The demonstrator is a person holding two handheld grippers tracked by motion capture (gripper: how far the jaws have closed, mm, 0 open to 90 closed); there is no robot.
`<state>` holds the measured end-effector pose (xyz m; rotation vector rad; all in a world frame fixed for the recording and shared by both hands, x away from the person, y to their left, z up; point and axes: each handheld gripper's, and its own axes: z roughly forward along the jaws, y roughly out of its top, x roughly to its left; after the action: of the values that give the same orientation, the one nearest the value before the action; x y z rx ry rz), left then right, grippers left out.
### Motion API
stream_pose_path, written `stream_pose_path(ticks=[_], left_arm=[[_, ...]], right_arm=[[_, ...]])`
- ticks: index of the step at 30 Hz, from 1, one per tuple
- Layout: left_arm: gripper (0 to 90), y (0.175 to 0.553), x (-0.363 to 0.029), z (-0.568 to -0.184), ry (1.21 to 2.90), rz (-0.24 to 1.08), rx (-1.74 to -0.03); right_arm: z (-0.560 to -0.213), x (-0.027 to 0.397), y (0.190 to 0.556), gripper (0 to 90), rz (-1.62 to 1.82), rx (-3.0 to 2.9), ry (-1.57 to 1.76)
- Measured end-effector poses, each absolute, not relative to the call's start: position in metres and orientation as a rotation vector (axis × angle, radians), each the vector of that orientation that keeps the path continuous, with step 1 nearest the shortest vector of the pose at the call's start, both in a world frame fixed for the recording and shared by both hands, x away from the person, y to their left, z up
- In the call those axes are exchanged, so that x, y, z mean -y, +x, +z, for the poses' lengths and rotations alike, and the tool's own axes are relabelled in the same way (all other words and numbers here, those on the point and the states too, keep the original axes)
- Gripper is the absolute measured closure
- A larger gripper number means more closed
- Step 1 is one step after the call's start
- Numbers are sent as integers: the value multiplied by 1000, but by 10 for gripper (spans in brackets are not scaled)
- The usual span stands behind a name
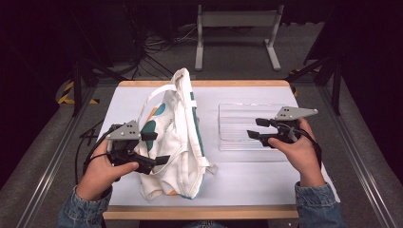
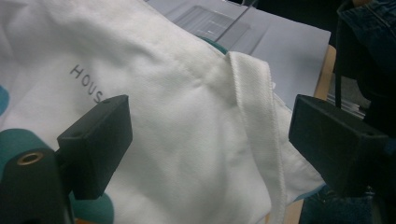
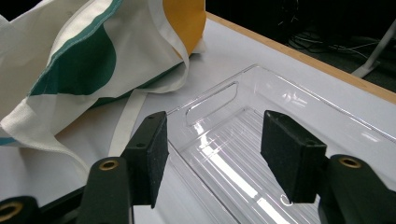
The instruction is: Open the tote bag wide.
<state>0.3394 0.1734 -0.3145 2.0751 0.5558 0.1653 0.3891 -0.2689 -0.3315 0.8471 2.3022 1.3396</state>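
Note:
A white cloth tote bag (image 1: 173, 128) with teal and orange patches lies crumpled left of the table's middle, its handles looping toward the far edge. My left gripper (image 1: 158, 147) comes at the bag's near left side. In the left gripper view its jaws (image 2: 210, 144) stand wide apart, with the bag's cloth (image 2: 187, 116) and a webbing strap (image 2: 254, 107) just beyond them, not pinched. A clear plastic tray (image 1: 228, 107) sits right of the bag. My right gripper (image 1: 254, 128) hovers open over the tray's near left corner (image 3: 308, 107), nothing between its pads (image 3: 215, 151). The bag (image 3: 70, 56) lies close to the tray.
The white table top (image 1: 266, 180) has a wooden rim. Bare surface lies in front of the tray and to its right. A grey metal stand (image 1: 235, 19) and loose cables are on the floor behind the table. A black cable trails from each gripper.

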Motion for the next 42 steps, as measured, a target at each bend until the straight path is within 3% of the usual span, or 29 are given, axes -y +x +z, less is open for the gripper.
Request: stream_pose_path(ticks=[9,14,19,29,35,39,42], left_arm=[[150,337,-159,-319,2104,176,-519],[168,337,-153,-323,2122,169,-503],[219,340,-150,-329,2152,173,-506],[478,342,-151,-330,2165,157,-480],[744,340,-153,-326,2142,114,-445],[852,339,-157,-322,2113,111,-447],[872,339,-161,-319,2089,123,-451]], right_arm=[[-332,267,389,416,1336,-2305,843],[-333,265,388,469,1364,-2332,844],[-333,261,386,587,1385,-2380,832],[-334,259,386,613,1403,-2389,795],[-334,256,384,622,1425,-2400,780],[-334,253,383,631,1445,-2412,784],[-334,251,382,641,1455,-2437,759]])
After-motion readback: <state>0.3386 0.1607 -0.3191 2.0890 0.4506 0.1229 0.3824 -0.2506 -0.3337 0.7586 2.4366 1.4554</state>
